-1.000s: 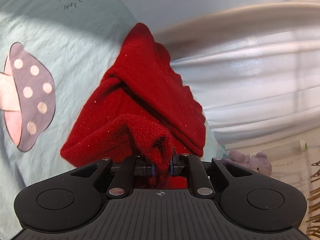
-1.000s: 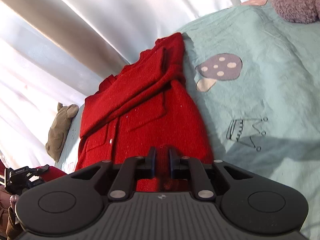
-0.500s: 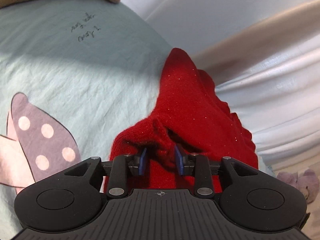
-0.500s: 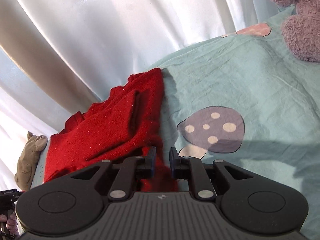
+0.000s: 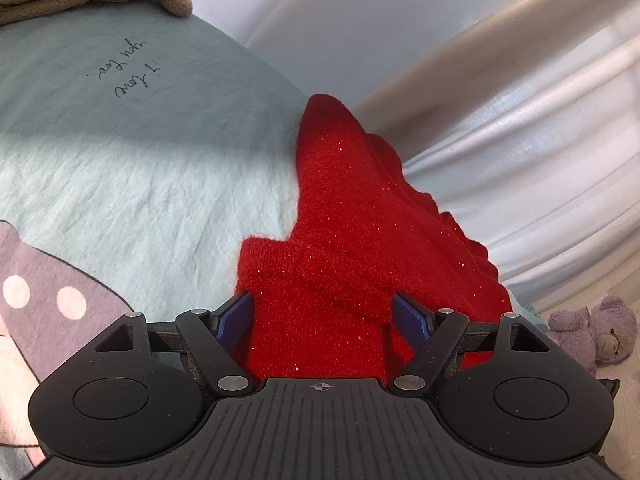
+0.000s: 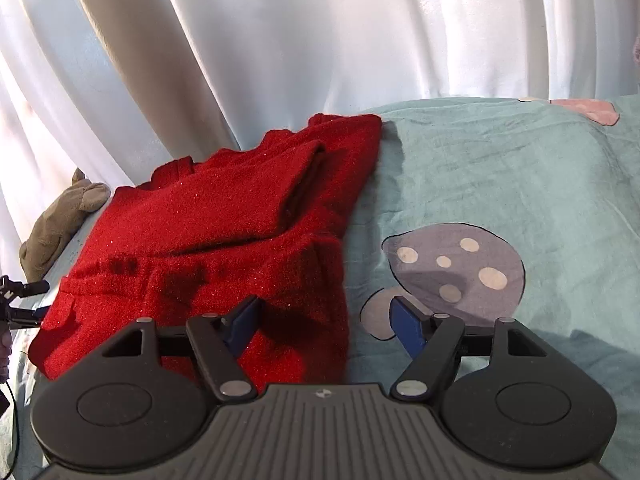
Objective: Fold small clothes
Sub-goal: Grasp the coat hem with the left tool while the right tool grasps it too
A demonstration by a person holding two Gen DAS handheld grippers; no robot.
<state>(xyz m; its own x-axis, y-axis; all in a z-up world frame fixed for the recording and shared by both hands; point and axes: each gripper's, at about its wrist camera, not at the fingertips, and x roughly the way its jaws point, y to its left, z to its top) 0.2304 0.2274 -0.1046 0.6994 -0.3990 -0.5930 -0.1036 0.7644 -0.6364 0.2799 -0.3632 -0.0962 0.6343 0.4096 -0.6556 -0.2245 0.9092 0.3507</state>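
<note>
While both claws spread apart, red sweater (image 6: 224, 240) flat, length running toward curtain (image 6: 320, 32).

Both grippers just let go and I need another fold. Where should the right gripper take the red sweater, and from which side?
Probably the near corner of the red sweater, at its straight edge along the sheet. That edge lies flat and free, between the opening jaws of the right gripper. Come in low from the sheet side, pads above and below.
</note>
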